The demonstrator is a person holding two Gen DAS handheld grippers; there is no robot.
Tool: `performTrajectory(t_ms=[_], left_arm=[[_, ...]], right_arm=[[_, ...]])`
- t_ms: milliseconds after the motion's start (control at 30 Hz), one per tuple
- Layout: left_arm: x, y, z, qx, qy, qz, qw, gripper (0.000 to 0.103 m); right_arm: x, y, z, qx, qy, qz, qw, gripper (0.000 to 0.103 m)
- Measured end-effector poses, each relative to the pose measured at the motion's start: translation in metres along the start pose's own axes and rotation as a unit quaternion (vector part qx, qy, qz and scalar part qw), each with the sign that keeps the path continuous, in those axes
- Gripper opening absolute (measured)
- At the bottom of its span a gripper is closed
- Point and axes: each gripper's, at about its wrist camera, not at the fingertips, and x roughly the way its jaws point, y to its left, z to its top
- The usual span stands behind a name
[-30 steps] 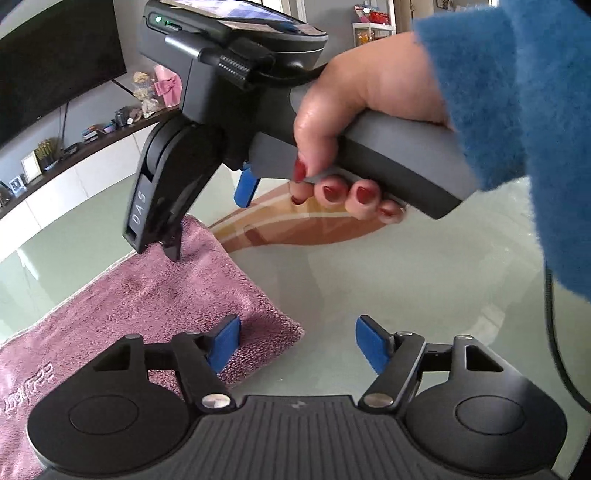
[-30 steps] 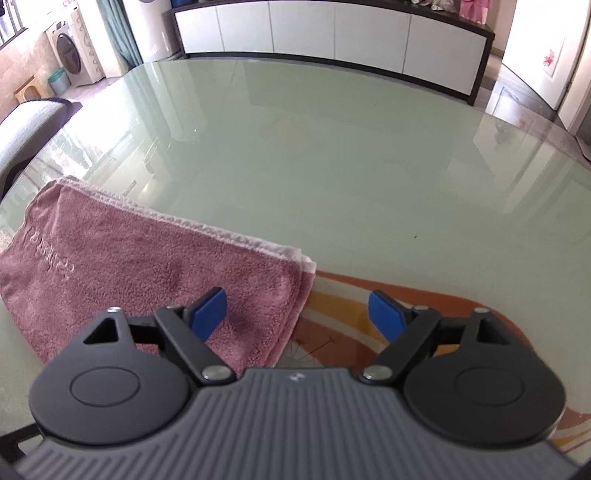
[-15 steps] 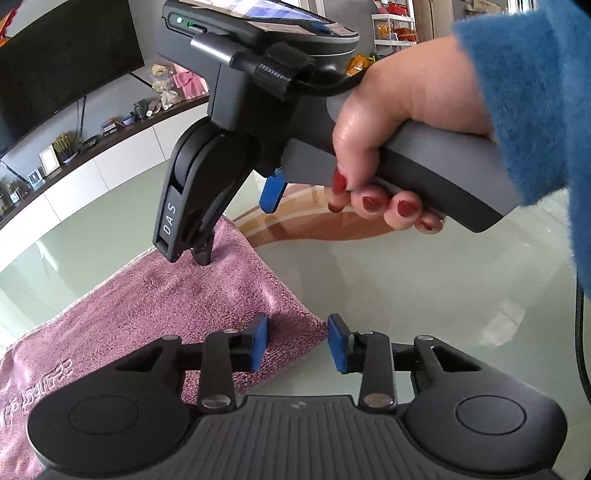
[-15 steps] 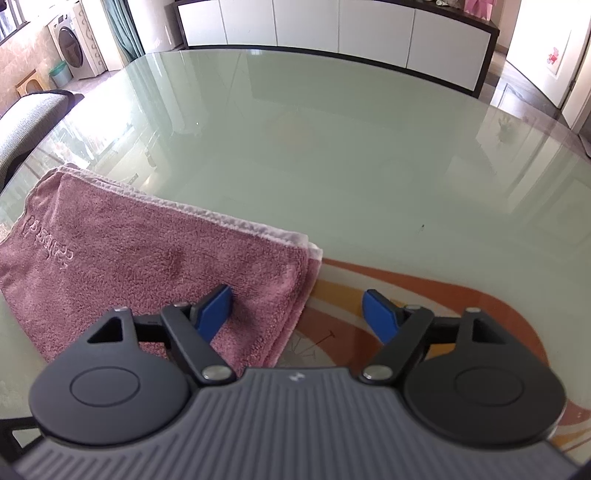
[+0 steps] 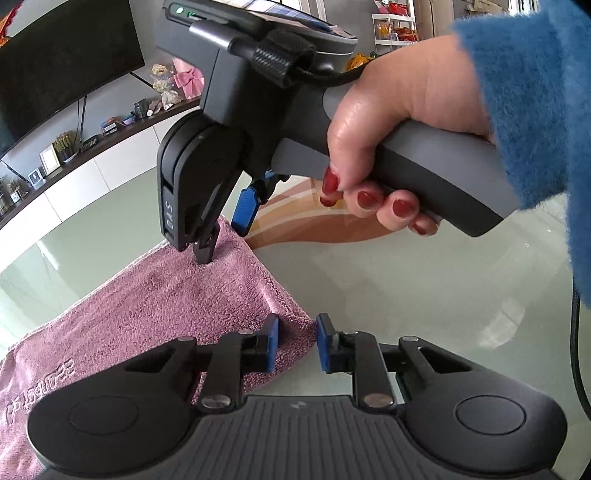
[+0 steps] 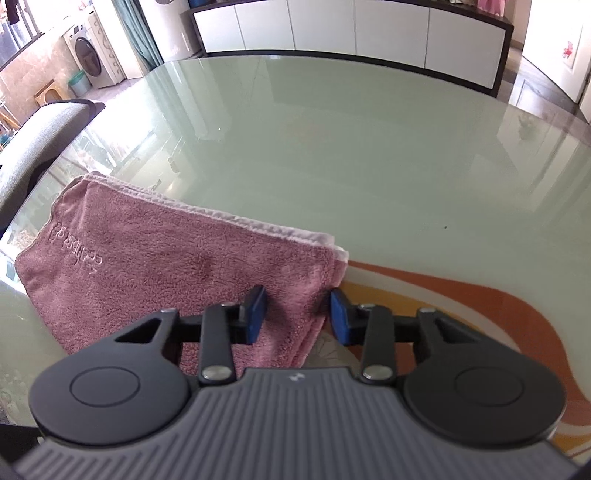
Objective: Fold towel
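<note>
**Both grippers closing on one end of the folded towel**

Nearest the left wrist camera, the left gripper point(image 5: 297, 341) has just been closing; its blue pads stand a narrow gap apart, with the near corner of the pink towel point(image 5: 147, 314) between them, and whether they already pinch the cloth I cannot tell. Likewise the right gripper point(image 6: 297, 314) has been closing; its jaws straddle the towel's short end, one pad resting on the pile and the other just beside the stacked edges, with a gap left, so it does not yet clamp.

Further out, the towel lies folded in layers on the pale green glass table point(image 6: 351, 147), an embroidered word near its far end. A hand point(image 5: 380, 147) with red nails, in a blue sleeve point(image 5: 535, 92), holds the right gripper's handle. Beyond the table stand white cabinets point(image 6: 332, 26).
</note>
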Motion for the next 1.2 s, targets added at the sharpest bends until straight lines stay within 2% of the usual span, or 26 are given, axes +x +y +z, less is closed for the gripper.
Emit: performTrajectory(t_ms=[100, 200, 367, 400, 433, 533, 733, 1000, 1200], left_arm=[[0.001, 0.001, -0.001, 0.003, 0.0, 0.0, 1.0, 0.024], [0.004, 0.004, 0.0, 0.005, 0.001, 0.0, 1.0, 0.025], [0.004, 0.007, -0.001, 0.006, 0.002, 0.0, 1.0, 0.027], [0.004, 0.008, -0.001, 0.004, 0.001, -0.001, 1.0, 0.027], [0.004, 0.009, -0.001, 0.002, 0.001, -0.002, 1.0, 0.027], [0.004, 0.012, -0.002, -0.008, -0.001, -0.007, 0.9999, 0.026], [0.006, 0.014, -0.003, -0.014, -0.004, -0.009, 0.9999, 0.025], [-0.002, 0.013, -0.004, -0.034, 0.0, -0.024, 0.9991, 0.02], [-0.011, 0.015, -0.017, -0.024, -0.003, -0.048, 0.9986, 0.02]], right_arm=[[-0.004, -0.008, 0.001, 0.019, -0.009, -0.003, 1.0, 0.055], [-0.002, -0.019, 0.004, 0.052, -0.006, 0.024, 0.998, 0.055], [0.005, -0.015, 0.004, 0.05, -0.012, 0.037, 0.998, 0.055], [0.006, -0.014, 0.004, 0.05, -0.013, 0.039, 0.998, 0.053], [0.007, -0.013, 0.004, 0.048, -0.015, 0.042, 0.998, 0.045], [0.008, -0.012, 0.005, 0.041, -0.012, 0.044, 0.998, 0.032], [0.008, -0.018, 0.002, 0.057, -0.015, 0.057, 0.997, 0.018], [0.002, -0.014, 0.003, 0.044, -0.018, 0.056, 0.997, 0.014], [-0.009, -0.015, -0.009, 0.042, -0.005, 0.058, 0.997, 0.014]])
